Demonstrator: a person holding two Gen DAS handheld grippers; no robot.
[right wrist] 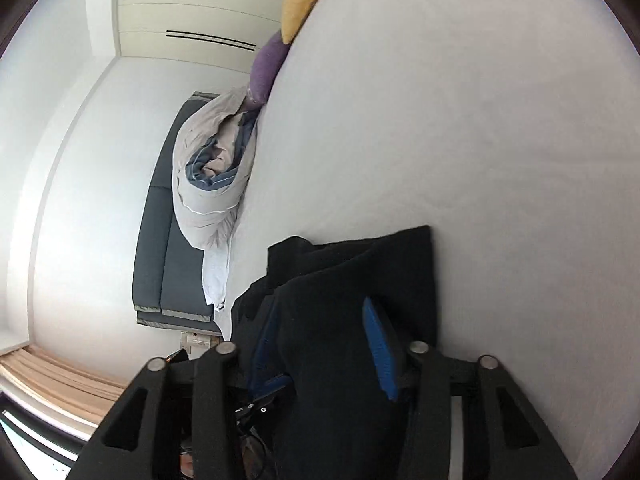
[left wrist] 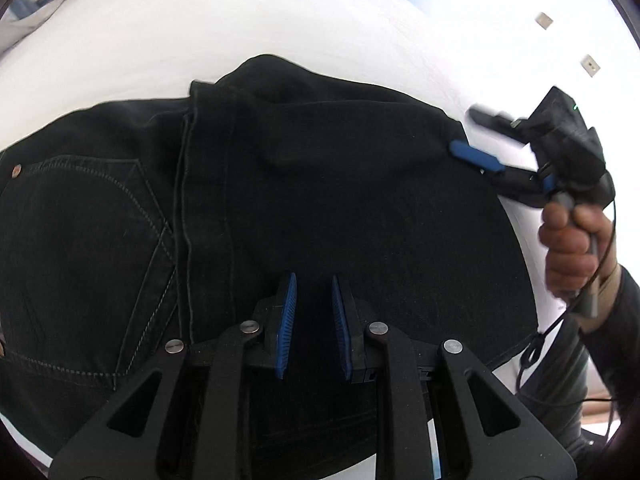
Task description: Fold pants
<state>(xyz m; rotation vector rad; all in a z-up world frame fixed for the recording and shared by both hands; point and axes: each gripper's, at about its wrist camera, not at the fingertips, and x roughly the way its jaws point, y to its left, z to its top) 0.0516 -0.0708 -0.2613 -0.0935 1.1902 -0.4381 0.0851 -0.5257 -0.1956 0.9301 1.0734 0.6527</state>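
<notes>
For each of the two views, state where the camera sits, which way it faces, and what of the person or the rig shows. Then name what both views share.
Left wrist: sits behind the left gripper, looking down on the black pants spread on the white bed; jaws apart, empty. The right gripper and the right hand show at the right edge.
Right wrist: sits behind the right gripper, facing across the bed toward the rolled duvet; pants cloth lies between its jaws.
Shared: pants, bed.

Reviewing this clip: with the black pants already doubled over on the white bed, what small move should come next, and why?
Probably draw the right tongs back off the fabric. Their blue pads stand wide apart around the pants edge, so they look open rather than gripping. The left tongs hover open over the folded part, free to press it flat on the white bed afterwards.
</notes>
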